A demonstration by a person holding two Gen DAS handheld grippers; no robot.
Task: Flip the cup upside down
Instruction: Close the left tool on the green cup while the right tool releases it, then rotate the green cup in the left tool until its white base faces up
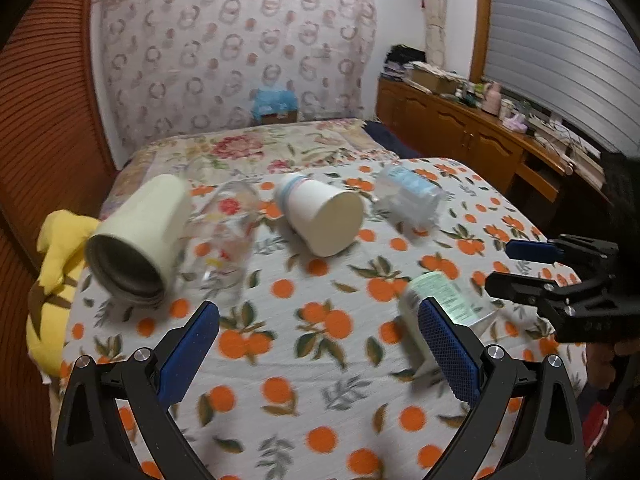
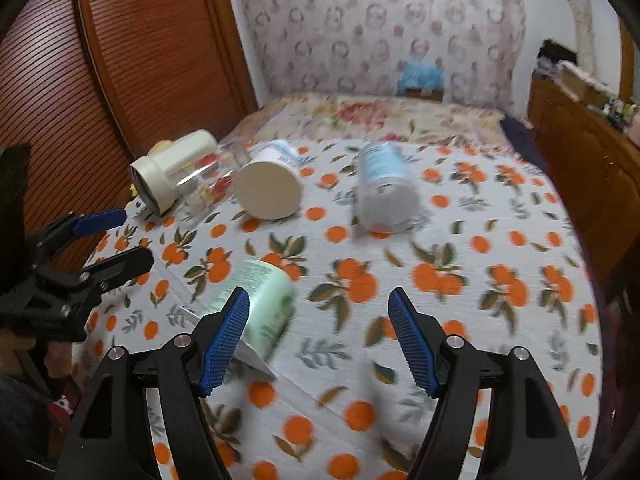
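Note:
Several cups lie on their sides on the orange-print cloth (image 1: 312, 364). A cream tumbler (image 1: 138, 240) (image 2: 172, 170) lies far left, beside a clear printed glass (image 1: 224, 236) (image 2: 208, 184). A white paper cup (image 1: 324, 216) (image 2: 270, 186) lies in the middle. A clear cup with a blue label (image 1: 412, 196) (image 2: 384, 188) lies right of it. A pale green cup (image 1: 444, 300) (image 2: 264, 312) lies nearest. My left gripper (image 1: 320, 344) (image 2: 116, 240) is open and empty. My right gripper (image 2: 318, 336) (image 1: 500, 264) is open and empty, its left finger in front of the green cup.
A yellow plush (image 1: 52, 280) hangs at the cloth's left edge. A ribbed wooden door (image 2: 132, 60) stands left. A wooden cabinet (image 1: 472, 136) with clutter runs along the right. A floral bedspread (image 1: 260, 148) and a blue bag (image 1: 274, 104) lie beyond.

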